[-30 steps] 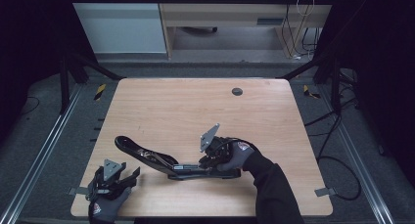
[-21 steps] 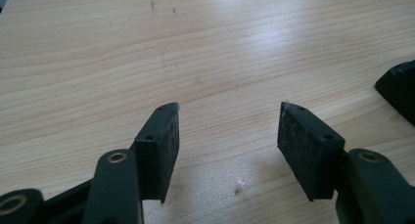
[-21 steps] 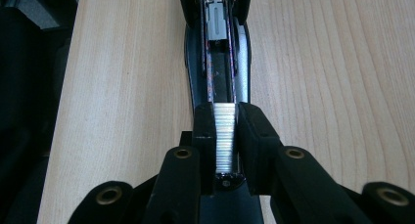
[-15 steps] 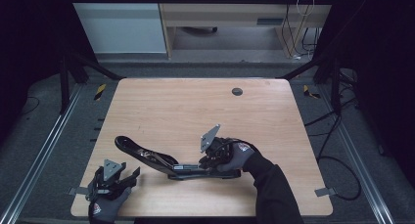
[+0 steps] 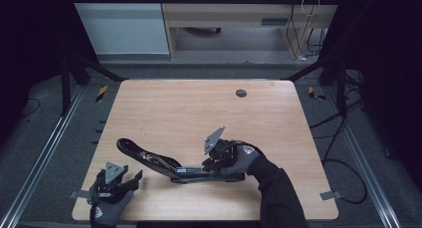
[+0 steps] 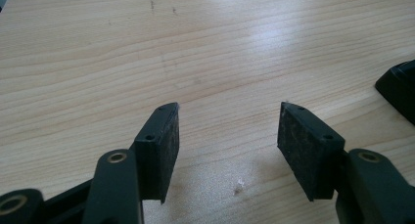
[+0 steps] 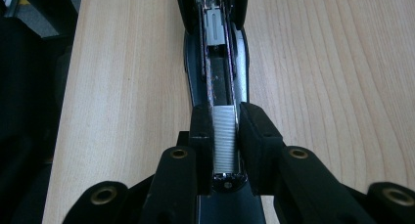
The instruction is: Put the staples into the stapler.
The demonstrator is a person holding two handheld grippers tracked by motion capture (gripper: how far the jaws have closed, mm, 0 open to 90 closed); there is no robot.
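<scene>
A black stapler (image 5: pixel 149 158) lies open near the table's front edge, its top arm swung out to the left. My right gripper (image 5: pixel 213 164) points left along the stapler's base. In the right gripper view its jaws (image 7: pixel 226 131) straddle the open magazine (image 7: pixel 215 72), where a silver strip of staples (image 7: pixel 225 145) lies in the channel. These jaws have just been opening, and the pads stand close beside the strip without clamping it. My left gripper (image 5: pixel 130 179) rests open at the front left over bare wood (image 6: pixel 227 136). The tip of the stapler's arm (image 6: pixel 399 89) lies to its right.
The wooden table (image 5: pixel 199 113) has a dark round grommet (image 5: pixel 241 93) at the back. Metal frame rails run along both sides on the floor. Cables hang at the back right, and a pale cabinet stands behind the table.
</scene>
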